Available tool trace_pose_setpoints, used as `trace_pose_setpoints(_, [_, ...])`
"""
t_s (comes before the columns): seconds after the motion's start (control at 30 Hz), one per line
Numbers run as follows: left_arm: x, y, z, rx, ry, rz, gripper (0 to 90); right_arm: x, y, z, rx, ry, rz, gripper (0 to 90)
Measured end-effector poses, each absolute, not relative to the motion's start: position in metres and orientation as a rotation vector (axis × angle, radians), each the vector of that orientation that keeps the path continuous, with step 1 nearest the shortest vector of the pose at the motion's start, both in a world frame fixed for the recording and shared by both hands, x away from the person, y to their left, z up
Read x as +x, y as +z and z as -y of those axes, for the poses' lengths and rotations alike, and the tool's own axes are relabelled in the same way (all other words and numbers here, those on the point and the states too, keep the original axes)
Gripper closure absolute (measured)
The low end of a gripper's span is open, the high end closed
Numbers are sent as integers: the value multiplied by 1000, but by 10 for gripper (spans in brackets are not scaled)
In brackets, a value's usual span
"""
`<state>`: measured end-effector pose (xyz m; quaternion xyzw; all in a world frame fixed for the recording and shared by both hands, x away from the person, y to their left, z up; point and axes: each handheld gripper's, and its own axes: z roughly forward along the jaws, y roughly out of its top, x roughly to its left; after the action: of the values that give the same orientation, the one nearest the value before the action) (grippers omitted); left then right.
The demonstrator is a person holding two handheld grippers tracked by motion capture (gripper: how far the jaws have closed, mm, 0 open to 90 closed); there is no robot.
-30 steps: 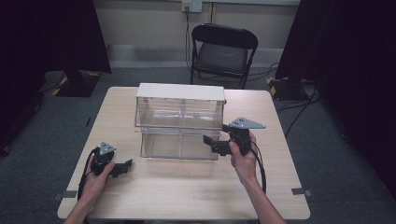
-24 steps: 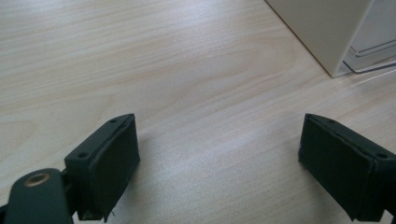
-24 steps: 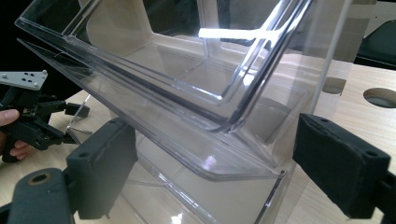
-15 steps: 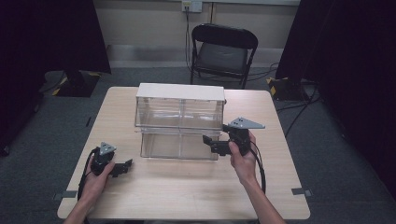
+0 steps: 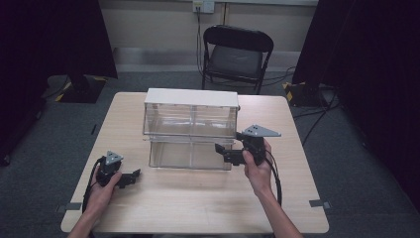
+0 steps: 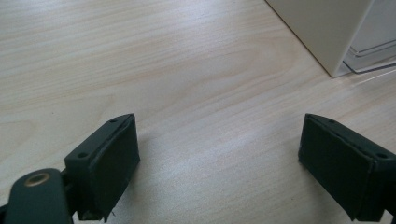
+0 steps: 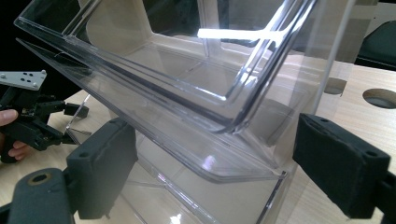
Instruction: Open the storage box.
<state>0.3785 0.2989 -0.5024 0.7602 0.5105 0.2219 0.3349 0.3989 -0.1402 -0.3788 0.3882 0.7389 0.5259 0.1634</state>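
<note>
On the left of the pale wooden surface (image 5: 198,203), the left tool (image 5: 130,177) rests low with its jaws spread wide and empty, well apart from the clear plastic two-tier drawer cabinet with a white top (image 5: 190,129). That cabinet stands mid-surface, long axis running left to right, its see-through drawers apparently empty. The right tool (image 5: 221,151) is far nearer: its jaws, also wide apart and holding nothing, sit at the cabinet's lower right front corner, pointing leftward at it. In the right gripper view the transparent drawer edge (image 7: 224,116) lies between the jaws.

Blk folding chair (image 5: 236,52) behind table (image 5: 198,208); wall outlet (image 5: 203,5).
</note>
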Motion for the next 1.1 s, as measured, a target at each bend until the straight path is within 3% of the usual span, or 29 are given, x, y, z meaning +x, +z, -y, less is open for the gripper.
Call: trace_pose_setpoints(1.1, [379,-502,-299,1983,579,-1332,117,399,-379,139,1107,1507,-2101,131])
